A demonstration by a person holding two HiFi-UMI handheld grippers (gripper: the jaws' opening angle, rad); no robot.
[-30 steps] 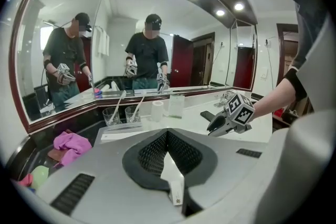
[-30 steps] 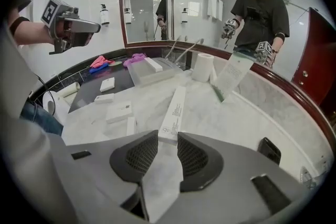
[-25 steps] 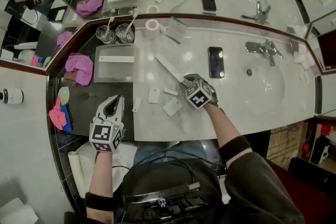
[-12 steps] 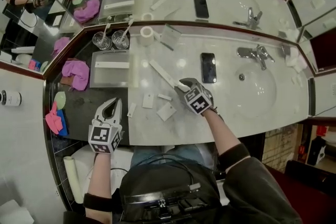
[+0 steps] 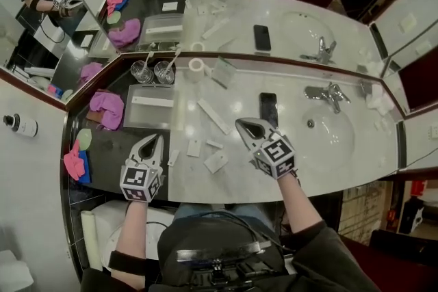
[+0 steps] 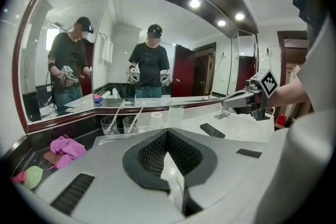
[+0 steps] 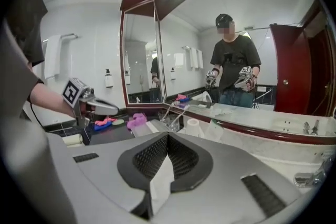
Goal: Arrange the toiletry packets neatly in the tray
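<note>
Currently left tongs (image 5: 155, 141) shut, empty; right tongs (image 5: 242, 125) just closed on nothing. Toiletry packets (image 5: 216, 161) loose on desk (image 5: 239, 96), outside tray (image 5: 127, 109). Risk: thin packets skid toward desk edge under pinch.

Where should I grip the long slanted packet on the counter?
Probably best: grip the long packet across its narrow width near mid-length, from straight above, jaws turned square to its slant. It lies flat on the counter, both long edges free there.

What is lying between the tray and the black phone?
A long white packet lies slanted between the tray and the phone, touching neither. The head view shows it.
</note>
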